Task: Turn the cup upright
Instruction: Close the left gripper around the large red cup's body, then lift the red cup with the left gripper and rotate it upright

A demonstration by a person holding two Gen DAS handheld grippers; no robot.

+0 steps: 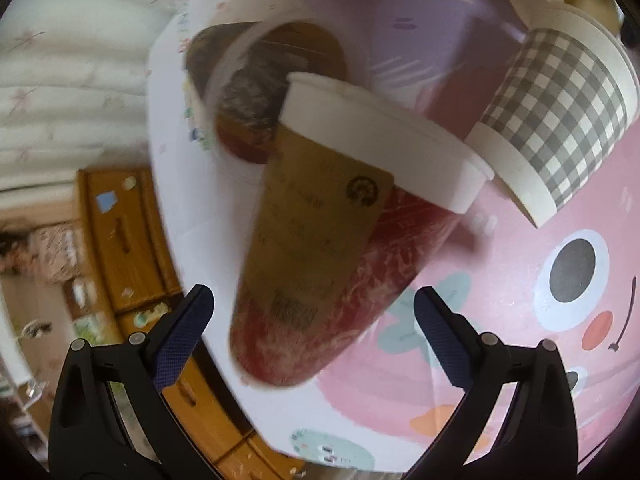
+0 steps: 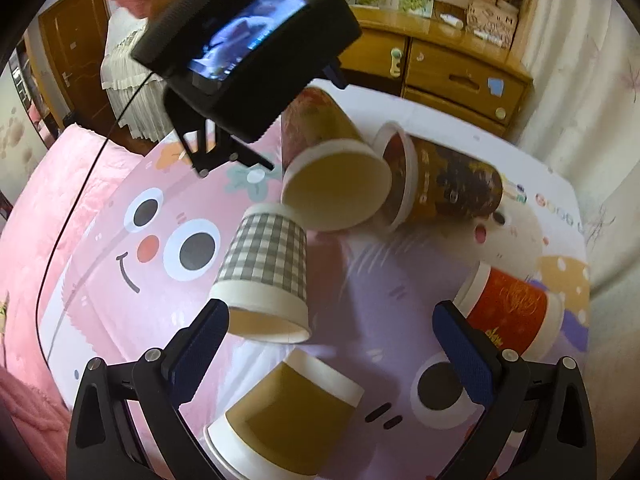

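Cups lie scattered on their sides across the cartoon-printed mat (image 2: pixel 120 272) that covers the desk. We take the tall red-and-tan paper cup (image 1: pixel 320 264) as the task's item: in the left wrist view it lies on its side directly ahead of our left tool (image 1: pixel 314 336), its closed base toward us and lying in the gap between the spread fingers, its white rim band (image 1: pixel 384 136) pointing away. Neither finger touches it; the left tool is released and holds nothing. Its rim sits just beside a grey checked cup (image 1: pixel 560 120) and in front of a dark brown cup (image 1: pixel 256 92), also tipped over.

In the right wrist view our right tool (image 2: pixel 332 340) is likewise spread and empty, poised above the checked cup (image 2: pixel 264 264), with a tan cup (image 2: pixel 288 412) below it and a red cup (image 2: pixel 508 312) near the right finger.

Our assessment: the cup is thin paper, light and apparently empty, so it will roll or skid under a nudge and its wall will buckle under hard pressure. The rolled rim and the base ring are the stiffer parts. We recommend closing gently across the lower body near the base, then rotating the mouth upward. Neighbouring cups crowd the rim end and may be knocked.
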